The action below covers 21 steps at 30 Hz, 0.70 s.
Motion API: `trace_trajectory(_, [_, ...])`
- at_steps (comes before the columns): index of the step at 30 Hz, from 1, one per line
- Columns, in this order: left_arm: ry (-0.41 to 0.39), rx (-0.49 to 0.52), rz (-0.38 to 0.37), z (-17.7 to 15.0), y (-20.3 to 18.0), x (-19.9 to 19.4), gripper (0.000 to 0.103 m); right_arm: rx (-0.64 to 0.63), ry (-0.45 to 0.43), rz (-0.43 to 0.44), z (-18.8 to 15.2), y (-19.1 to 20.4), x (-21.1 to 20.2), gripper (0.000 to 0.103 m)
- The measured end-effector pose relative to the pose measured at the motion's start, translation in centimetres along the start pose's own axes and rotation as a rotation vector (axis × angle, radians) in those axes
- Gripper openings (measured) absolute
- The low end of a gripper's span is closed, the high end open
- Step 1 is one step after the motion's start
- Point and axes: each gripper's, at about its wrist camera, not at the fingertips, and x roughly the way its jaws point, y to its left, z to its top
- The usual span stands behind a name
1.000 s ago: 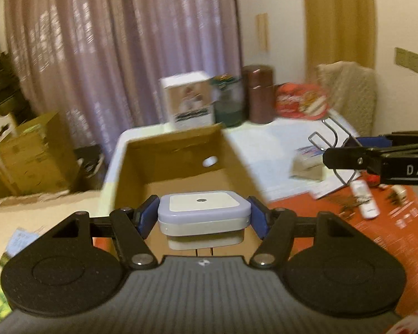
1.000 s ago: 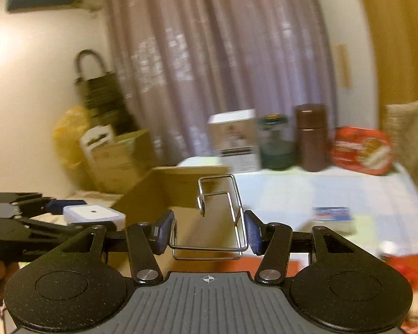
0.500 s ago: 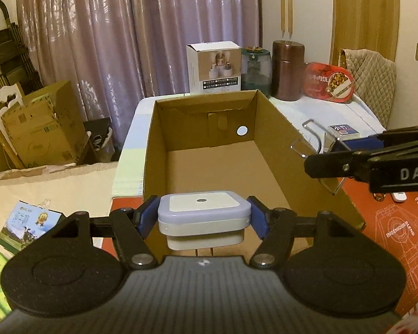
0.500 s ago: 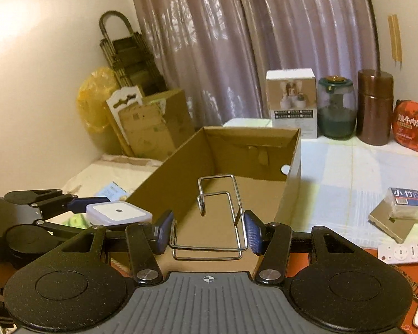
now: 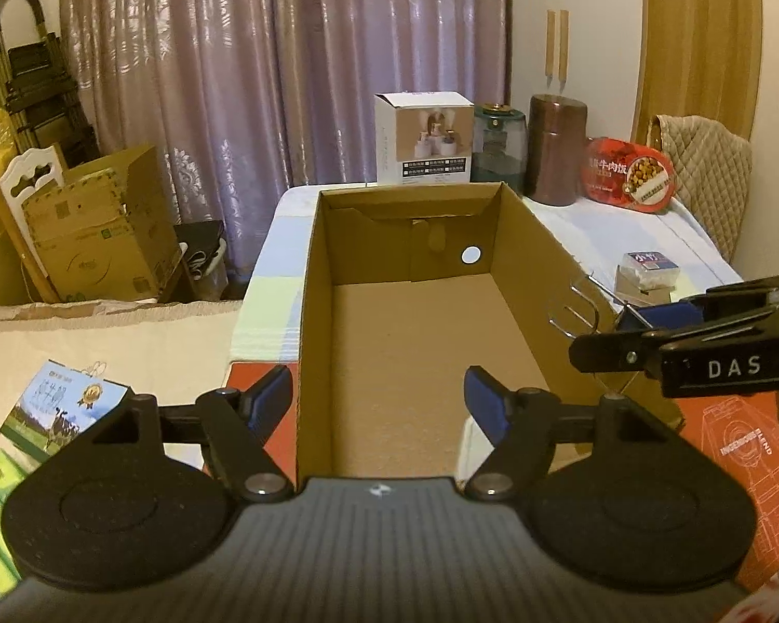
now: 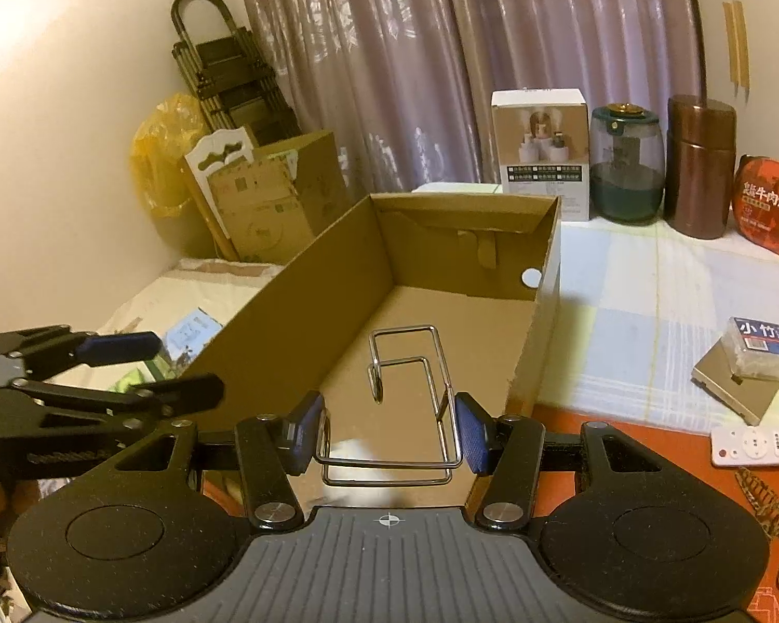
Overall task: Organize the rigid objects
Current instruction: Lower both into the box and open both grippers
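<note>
An open cardboard box [image 5: 306, 322] stands on the table ahead, also in the right wrist view [image 6: 540, 280]. My left gripper [image 5: 378, 398] is open and empty over the box's near end. The white square device it held is out of sight; a pale patch below the right gripper may be it. My right gripper [image 6: 387, 431] is shut on a metal wire rack [image 6: 415, 363] and holds it over the box's near end. The rack's prongs [image 5: 576, 311] and the right gripper [image 5: 701, 353] show at the box's right wall in the left wrist view.
A white carton [image 5: 423, 137], a green jar [image 5: 498, 143], a brown canister [image 5: 555, 148] and a red food tub [image 5: 626, 174] stand behind the box. A small pack [image 6: 763, 345] and a white remote [image 6: 758, 444] lie right of it. Cardboard boxes [image 5: 93, 228] stand on the floor at left.
My left gripper has opened and the white square device has left it. Both grippers have moved in closer over the box's near end. The right gripper still holds the wire rack.
</note>
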Motion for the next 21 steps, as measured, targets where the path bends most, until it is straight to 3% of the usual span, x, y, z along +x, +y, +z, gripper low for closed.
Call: trace_trajectory(21, [-0.002,-0.023,-0.008,-0.36,0.04,-0.38,0.069,-0.05,0.03,-0.01,-0.95,0.52,0.41,0.051])
